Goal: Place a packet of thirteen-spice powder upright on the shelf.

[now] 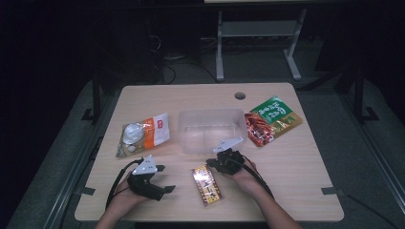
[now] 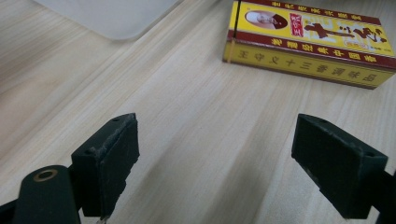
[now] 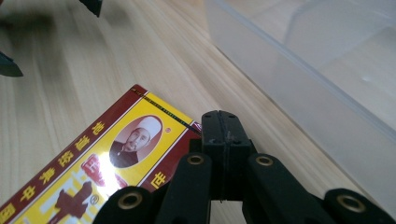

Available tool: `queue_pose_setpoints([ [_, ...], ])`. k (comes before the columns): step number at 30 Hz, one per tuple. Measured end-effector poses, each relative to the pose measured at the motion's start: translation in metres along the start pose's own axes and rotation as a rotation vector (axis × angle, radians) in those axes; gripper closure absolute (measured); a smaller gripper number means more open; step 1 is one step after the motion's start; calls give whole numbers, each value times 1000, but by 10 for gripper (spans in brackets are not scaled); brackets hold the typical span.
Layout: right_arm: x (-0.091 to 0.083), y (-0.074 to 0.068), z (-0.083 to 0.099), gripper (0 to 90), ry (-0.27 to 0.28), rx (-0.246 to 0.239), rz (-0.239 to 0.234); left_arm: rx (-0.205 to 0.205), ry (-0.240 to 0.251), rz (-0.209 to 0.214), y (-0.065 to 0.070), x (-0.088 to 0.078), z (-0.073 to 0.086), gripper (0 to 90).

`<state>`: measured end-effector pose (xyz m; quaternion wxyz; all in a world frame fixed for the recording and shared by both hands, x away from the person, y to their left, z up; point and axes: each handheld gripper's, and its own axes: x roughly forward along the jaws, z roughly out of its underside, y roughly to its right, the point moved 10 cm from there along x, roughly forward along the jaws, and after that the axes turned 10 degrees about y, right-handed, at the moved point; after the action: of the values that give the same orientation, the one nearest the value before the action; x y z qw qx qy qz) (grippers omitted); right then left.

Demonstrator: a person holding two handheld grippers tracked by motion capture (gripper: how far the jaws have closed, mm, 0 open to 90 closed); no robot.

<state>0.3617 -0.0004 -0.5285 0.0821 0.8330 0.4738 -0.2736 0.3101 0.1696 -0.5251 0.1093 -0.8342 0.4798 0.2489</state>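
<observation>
left gripper (image 2: 217,163): jaws spread over bare wood | right gripper (image 3: 222,128): jaws pressed together, empty, above glossy yellow-red spice box (image 3: 93,172) corner | clear plastic tub (image 3: 299,70) wall just beside

There's the yellow-and-red box (image 1: 207,185), lying flat on the desk (image 1: 296,162) near its front edge, long axis running roughly front to back with a slight slant. Its top face is bright yellow with a dark red border, a small portrait in an oval at the far end (image 3: 135,140) and red characters along its length; its long side panel is yellow as well, with a row of dark characters (image 2: 308,63). It looks closed and undented, sitting just in front of the clear plastic tub (image 1: 210,130), apart from it.
</observation>
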Motion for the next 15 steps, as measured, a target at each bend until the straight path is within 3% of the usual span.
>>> queue_pose_setpoints([
  [9,23,-18,-15,900,5,-19,-55,-4,7,-1,0,0,0,144],
  [11,28,-24,-14,899,-10,-44,-63,-1,6,-3,-1,0,0,144],
  [15,13,-28,-17,899,-10,-57,-53,0,3,-4,-1,-1,1,144],
])
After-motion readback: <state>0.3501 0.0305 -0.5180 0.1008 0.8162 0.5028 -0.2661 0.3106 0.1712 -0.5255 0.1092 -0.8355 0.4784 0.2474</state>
